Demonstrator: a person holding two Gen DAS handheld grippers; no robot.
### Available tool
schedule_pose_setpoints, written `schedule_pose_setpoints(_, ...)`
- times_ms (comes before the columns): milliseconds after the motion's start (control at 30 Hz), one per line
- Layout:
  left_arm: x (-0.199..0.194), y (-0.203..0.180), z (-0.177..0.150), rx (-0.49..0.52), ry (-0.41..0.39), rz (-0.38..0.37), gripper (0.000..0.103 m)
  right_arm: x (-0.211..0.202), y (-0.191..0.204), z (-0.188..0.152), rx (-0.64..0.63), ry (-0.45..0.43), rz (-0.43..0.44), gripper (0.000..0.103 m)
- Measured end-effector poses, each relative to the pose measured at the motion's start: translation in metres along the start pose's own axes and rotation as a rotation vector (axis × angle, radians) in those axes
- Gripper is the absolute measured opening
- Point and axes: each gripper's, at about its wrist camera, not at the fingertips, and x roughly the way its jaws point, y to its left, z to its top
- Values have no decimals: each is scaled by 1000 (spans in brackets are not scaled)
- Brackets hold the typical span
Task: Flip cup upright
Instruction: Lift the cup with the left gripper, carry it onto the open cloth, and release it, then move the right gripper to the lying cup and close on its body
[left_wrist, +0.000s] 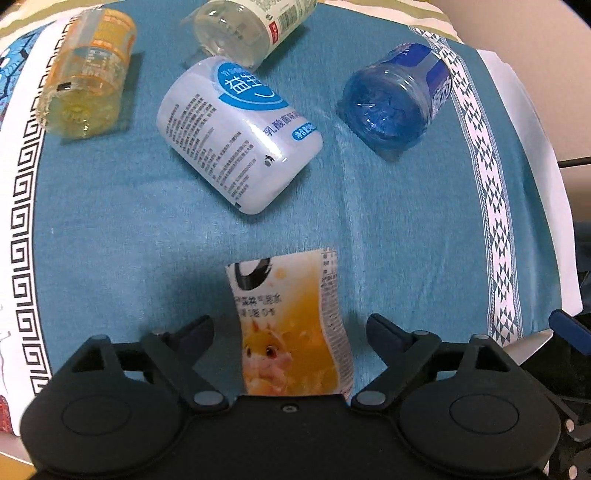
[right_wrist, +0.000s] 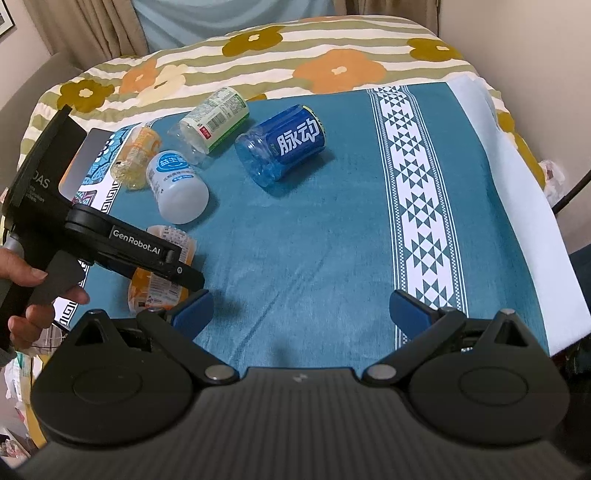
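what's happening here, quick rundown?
A person holds a gripper in each hand over a teal cloth. Five cut-bottle cups lie on their sides. The left gripper is open, straddling the orange hamster-print cup without visibly clamping it. The right gripper is open and empty over bare cloth. The white cup, blue cup, yellow cup and green-labelled clear cup lie beyond, none upright yet.

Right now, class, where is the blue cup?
The blue cup lies on its side on the teal cloth, right of the white cup, far from both hand-held grippers.
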Motion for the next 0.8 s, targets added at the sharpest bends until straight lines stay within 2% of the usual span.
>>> schedule_pose_setpoints(133,-14,1,-10,9,-37,15,94,-2,0,1,-5,1,1,103)
schedule_pose_setpoints(367,-60,7,-44,15,-172,33,95,-15,2,16,-14,12,35,103)
schedule_pose_setpoints(433,-74,9,-55,7,-222,46,100,-18,5,25,-27,26,57,103)
schedule_pose_setpoints(467,-81,10,-61,4,-249,60,103,-17,8,31,-35,38,69,103)
schedule_pose_setpoints(633,-106,28,-88,-49,-396,118,103,1,33,61,-83,127,157,103)
schedule_pose_setpoints(800,-108,55,-105,-142,-424,101,103,42,67,78,-102,230,193,103)
